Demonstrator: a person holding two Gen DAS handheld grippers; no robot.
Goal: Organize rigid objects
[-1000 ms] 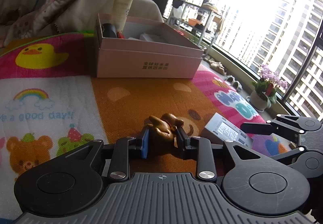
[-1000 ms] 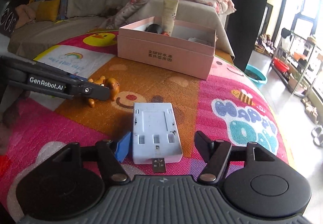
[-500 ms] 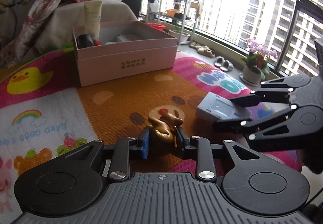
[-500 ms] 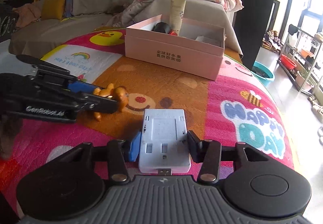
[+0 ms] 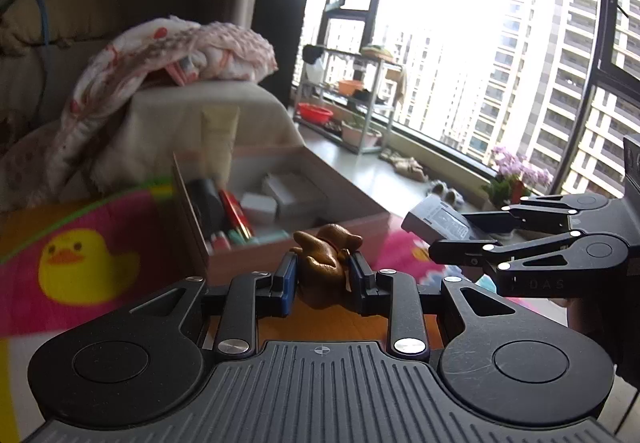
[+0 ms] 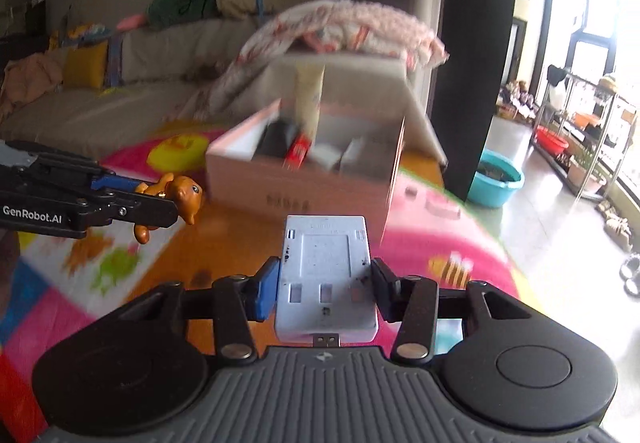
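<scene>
Right tongs (image 6: 325, 283) clamp a white charger (image 6: 326, 275); left tongs (image 6: 160, 203) grip a toy dog (image 6: 180, 199) near the pink box (image 6: 304, 179).

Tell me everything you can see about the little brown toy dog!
The little brown toy dog looks like glossy hard plastic, with an orange-brown body, floppy ears, a dark eye and stubby legs. The left gripper is shut on its body, with the head poking out past the fingertips. It is held up in the air above the colourful mat, near the pink box.
</scene>
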